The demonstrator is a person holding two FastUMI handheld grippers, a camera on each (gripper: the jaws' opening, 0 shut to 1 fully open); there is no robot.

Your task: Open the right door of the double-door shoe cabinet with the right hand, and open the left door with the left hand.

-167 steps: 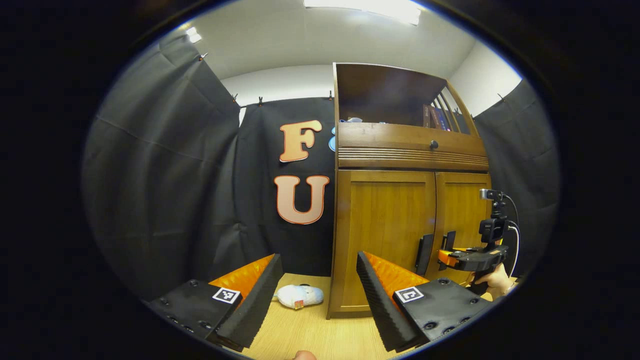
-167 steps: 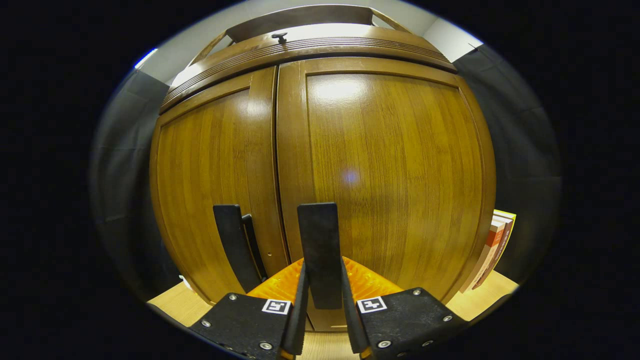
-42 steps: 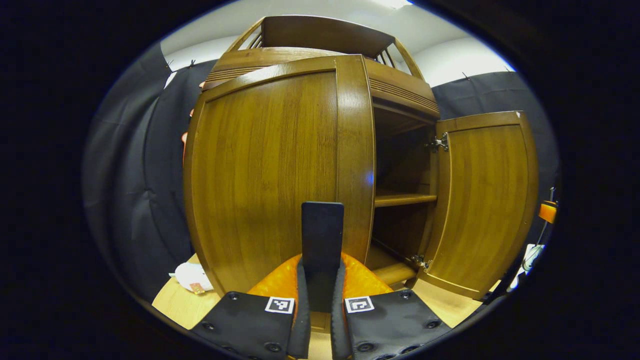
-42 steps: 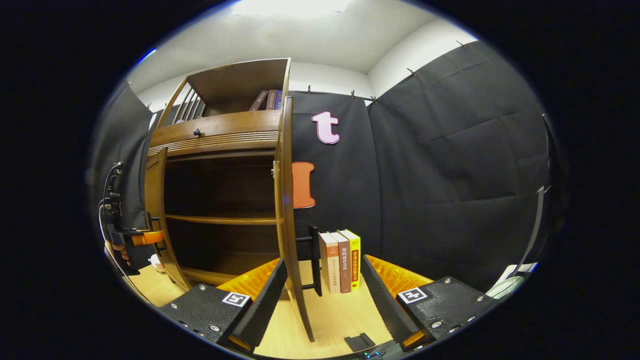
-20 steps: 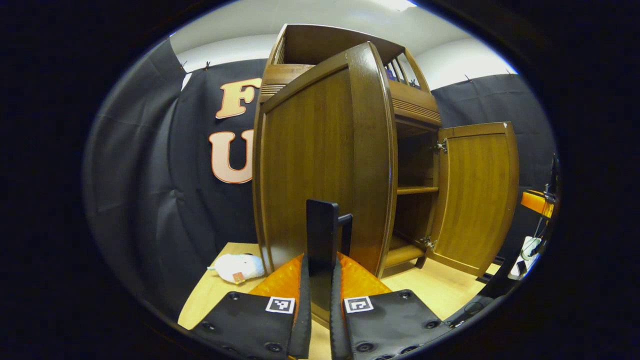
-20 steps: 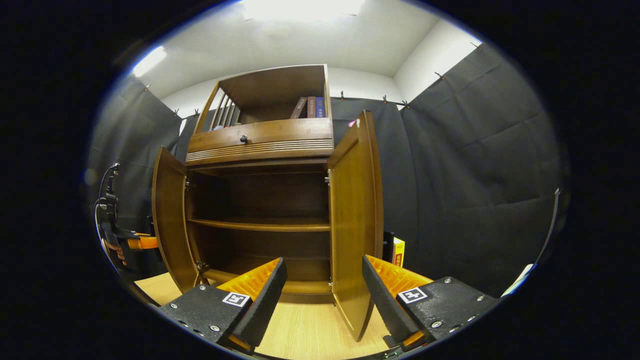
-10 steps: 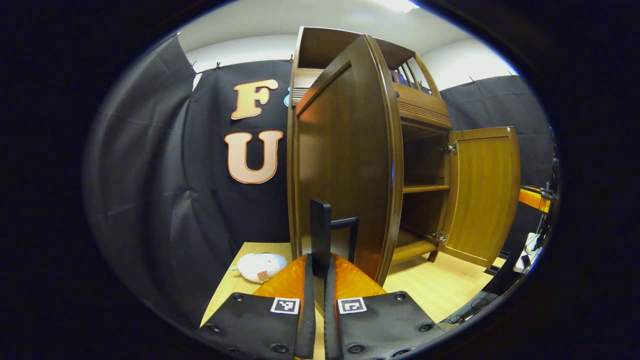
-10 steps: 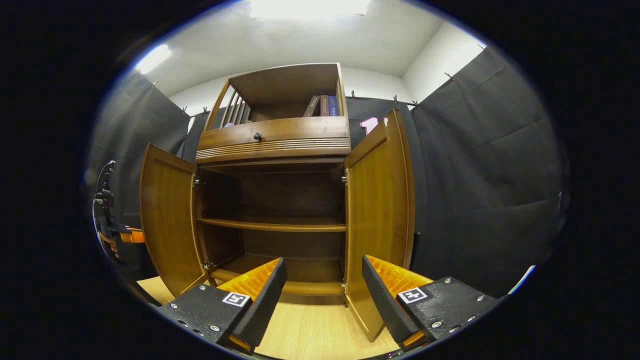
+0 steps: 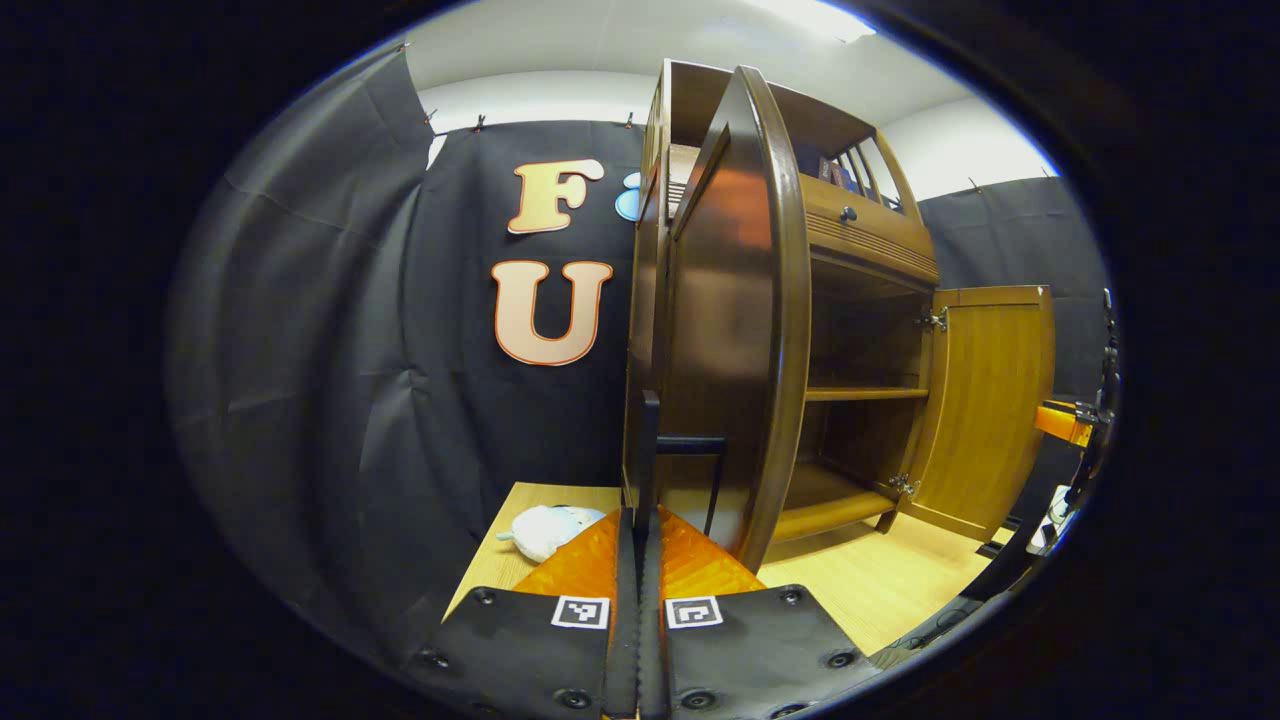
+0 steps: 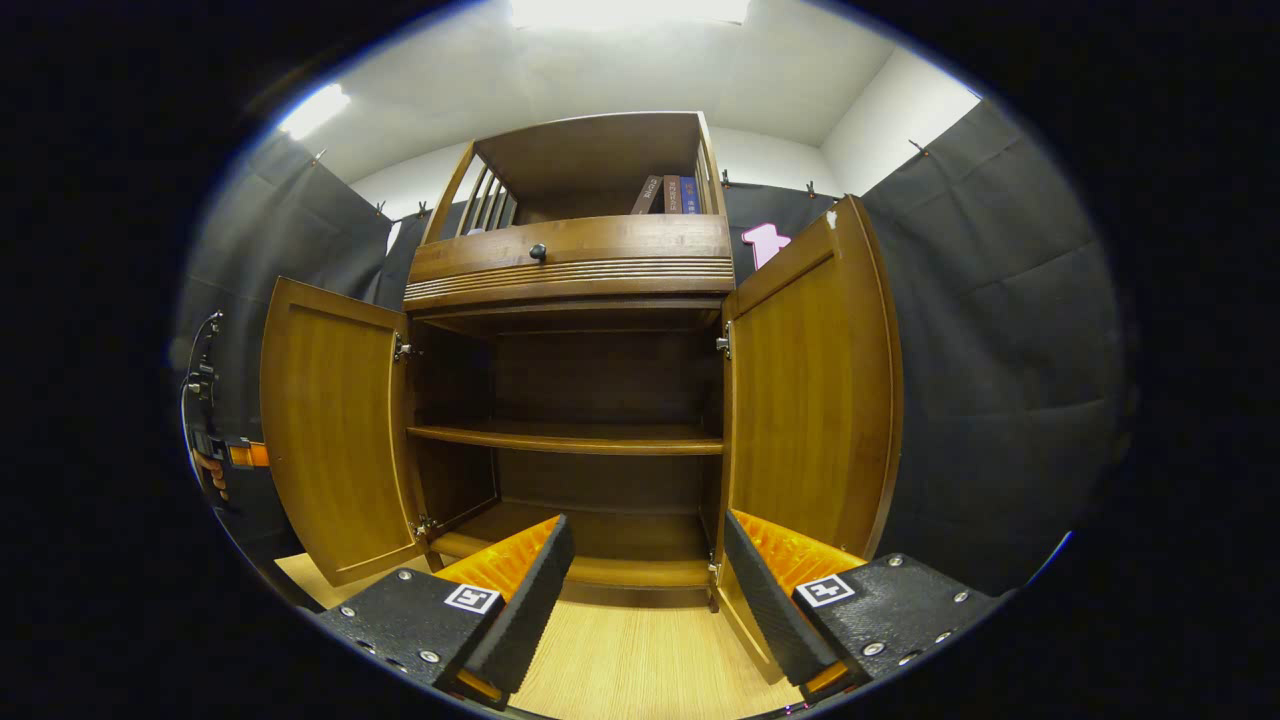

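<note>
The left tool [image 9: 640, 560] is clamped on the black bar handle [image 9: 650, 450] of the brown wooden cabinet's left door [image 9: 735, 330], swung wide. The right tool [image 10: 640, 580] gapes, clear of the open right door [image 10: 810, 400].

In the right gripper view, the cabinet's [image 10: 570, 265] left door [image 10: 335, 430] and right door [image 10: 810, 390] flank its shelf [image 10: 565, 437].

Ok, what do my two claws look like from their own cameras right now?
The left claw and right claw look alike: each has two wedge-shaped fingers with toothed inner faces and ribbed backs. Each finger sits on a flat plate fixed with round screws, and each plate carries one small square black-and-white tag.
</note>
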